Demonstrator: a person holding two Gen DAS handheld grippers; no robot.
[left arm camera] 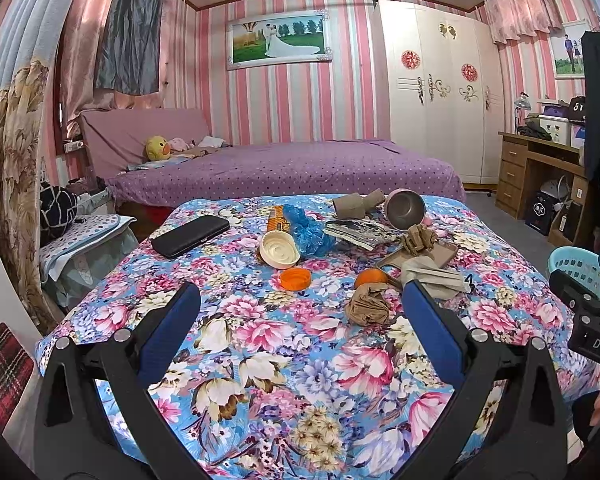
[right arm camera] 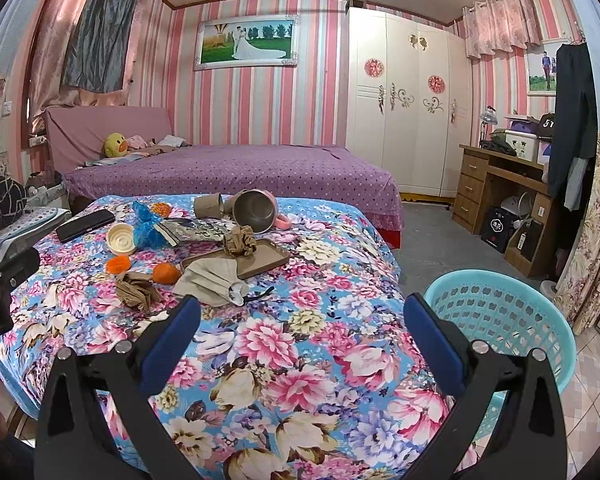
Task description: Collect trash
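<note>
Litter lies on the floral cloth (left arm camera: 284, 344): a crumpled brown stocking (left arm camera: 370, 304), an orange fruit (left arm camera: 370, 278), an orange cap (left arm camera: 295, 279), a cream lid (left arm camera: 279, 249), a blue plastic bag (left arm camera: 308, 230), a grey face mask (left arm camera: 432, 276). My left gripper (left arm camera: 300, 300) is open and empty, near the front, short of them. My right gripper (right arm camera: 300, 312) is open and empty over the cloth, the mask (right arm camera: 212, 280) just ahead to its left. A turquoise basket (right arm camera: 500, 320) stands to its right.
A brown tray (right arm camera: 260, 260) holds another crumpled stocking (right arm camera: 240, 242). A metal cup (right arm camera: 256, 210), cardboard rolls (right arm camera: 208, 206), a booklet (right arm camera: 196, 230) and a black case (right arm camera: 85, 225) lie farther back. A purple bed (right arm camera: 228, 176), wardrobe and desk (right arm camera: 500, 184) stand beyond.
</note>
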